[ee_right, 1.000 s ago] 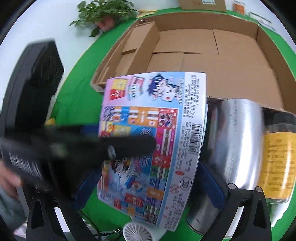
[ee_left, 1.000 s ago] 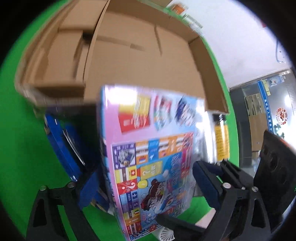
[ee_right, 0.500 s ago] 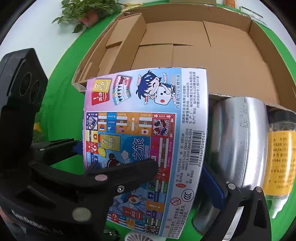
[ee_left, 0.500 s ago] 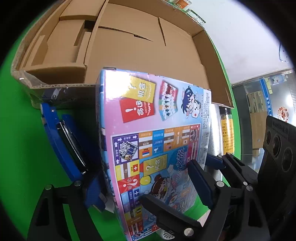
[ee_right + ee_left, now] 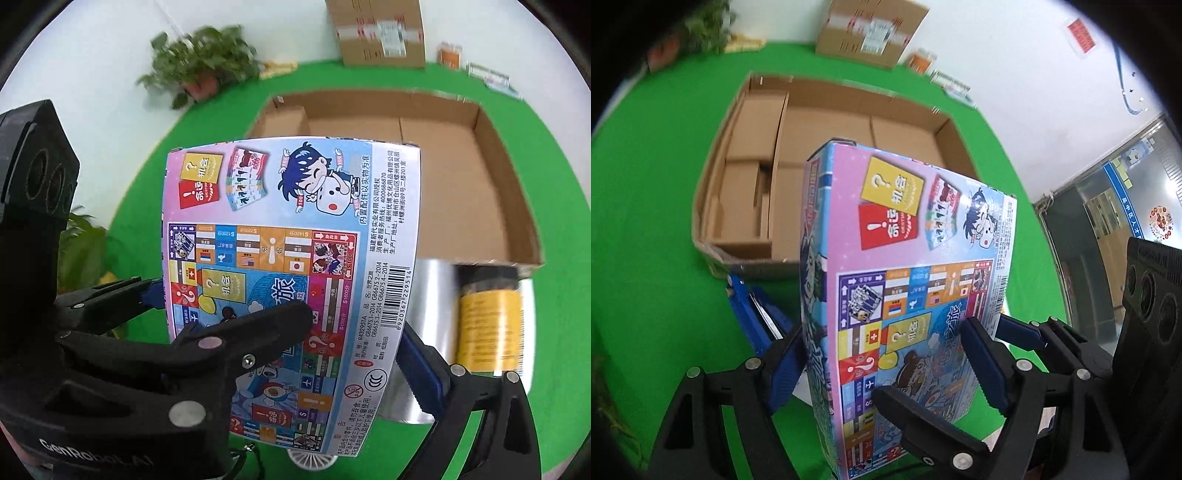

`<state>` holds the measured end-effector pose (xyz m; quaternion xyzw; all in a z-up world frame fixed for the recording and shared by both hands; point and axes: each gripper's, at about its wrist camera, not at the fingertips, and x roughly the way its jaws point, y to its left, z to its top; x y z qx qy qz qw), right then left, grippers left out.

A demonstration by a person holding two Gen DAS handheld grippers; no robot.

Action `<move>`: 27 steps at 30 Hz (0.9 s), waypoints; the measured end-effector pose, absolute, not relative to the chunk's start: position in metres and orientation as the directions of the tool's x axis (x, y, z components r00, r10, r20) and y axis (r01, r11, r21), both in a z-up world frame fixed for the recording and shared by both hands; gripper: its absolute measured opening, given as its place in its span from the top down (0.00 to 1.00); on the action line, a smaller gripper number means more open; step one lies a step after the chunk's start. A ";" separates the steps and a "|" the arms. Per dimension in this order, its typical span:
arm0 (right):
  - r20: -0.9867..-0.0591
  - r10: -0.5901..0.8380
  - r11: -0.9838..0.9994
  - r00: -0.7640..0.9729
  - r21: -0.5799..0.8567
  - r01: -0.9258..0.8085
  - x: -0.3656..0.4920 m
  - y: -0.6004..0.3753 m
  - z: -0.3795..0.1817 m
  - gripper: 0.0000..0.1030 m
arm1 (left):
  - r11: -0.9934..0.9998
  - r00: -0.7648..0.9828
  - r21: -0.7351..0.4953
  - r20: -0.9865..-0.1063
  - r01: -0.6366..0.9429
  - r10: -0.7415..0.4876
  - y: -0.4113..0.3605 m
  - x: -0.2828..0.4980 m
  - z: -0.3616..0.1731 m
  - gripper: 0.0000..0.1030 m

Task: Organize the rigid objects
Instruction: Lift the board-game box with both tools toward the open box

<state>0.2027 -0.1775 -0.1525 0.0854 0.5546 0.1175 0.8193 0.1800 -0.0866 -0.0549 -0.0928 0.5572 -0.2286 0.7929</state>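
Pink-and-blue printed cardboard, a flat board-game box (image 5: pixel 916 295), sits between both pairs of my jaws, and it now hangs higher over the green tabletop (image 5: pixel 646 240) than a second ago, when it stood low against the carton's near wall. My left gripper (image 5: pixel 886 354) has just been closing, and its blue pads press the box's side edge and printed face. My right gripper (image 5: pixel 280 332) clamps the box across its width, one pad on the barcode edge; the other is hidden. Ahead of the jaws, the open brown corrugated carton (image 5: pixel 509 192) shows bare floor. I judge the near wall cleared. Right of my jaws lie a silver cylinder (image 5: pixel 428 332) and a yellow-labelled bottle (image 5: pixel 487 321).
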 end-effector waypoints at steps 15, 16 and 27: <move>-0.798 0.328 0.945 0.506 0.279 -0.171 0.065 -0.254 -0.030 0.08 | 0.912 0.442 -0.315 -0.800 0.264 -0.405 -0.142 0.070 0.032 0.22; -0.798 0.327 0.945 0.507 0.277 -0.174 0.057 -0.260 -0.029 0.08 | 0.911 0.449 -0.314 -0.797 0.265 -0.405 -0.144 0.065 0.033 0.22; -0.801 0.303 0.953 0.517 0.235 -0.193 0.054 -0.265 -0.013 0.08 | 0.905 0.470 -0.320 -0.776 0.281 -0.420 -0.147 0.079 0.037 0.22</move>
